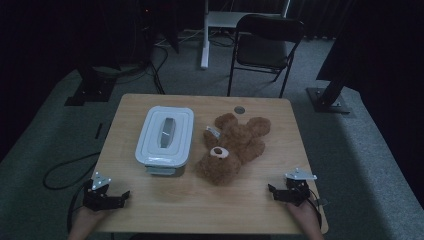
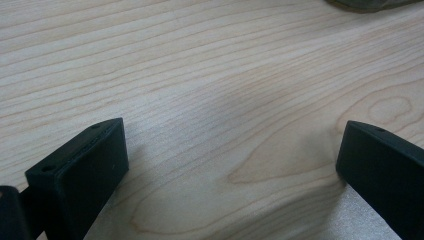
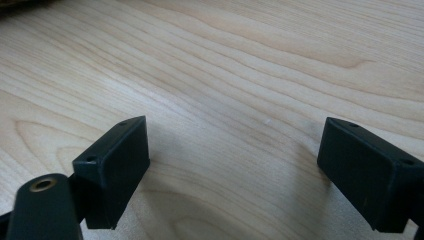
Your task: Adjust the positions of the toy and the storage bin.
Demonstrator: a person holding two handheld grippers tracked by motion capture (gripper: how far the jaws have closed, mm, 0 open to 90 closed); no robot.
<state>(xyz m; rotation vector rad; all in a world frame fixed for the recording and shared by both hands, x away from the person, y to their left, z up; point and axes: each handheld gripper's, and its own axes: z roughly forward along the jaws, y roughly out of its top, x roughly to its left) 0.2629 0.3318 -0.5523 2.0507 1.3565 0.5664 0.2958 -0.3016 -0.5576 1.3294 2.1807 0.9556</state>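
High view: brown teddy bear (image 1: 234, 147) lying mid-table, just beside a white lidded box (image 1: 165, 135) on its left. Left gripper (image 1: 121, 195) parked at the near left corner of the wooden table (image 1: 200, 205), right gripper (image 1: 274, 191) at the near right edge, both well apart from the bear.

Left gripper view: jaws spread wide, just bare wood grain between them.

Right gripper view: same deal, jaws wide apart, holding nothing, hovering low over the tabletop.
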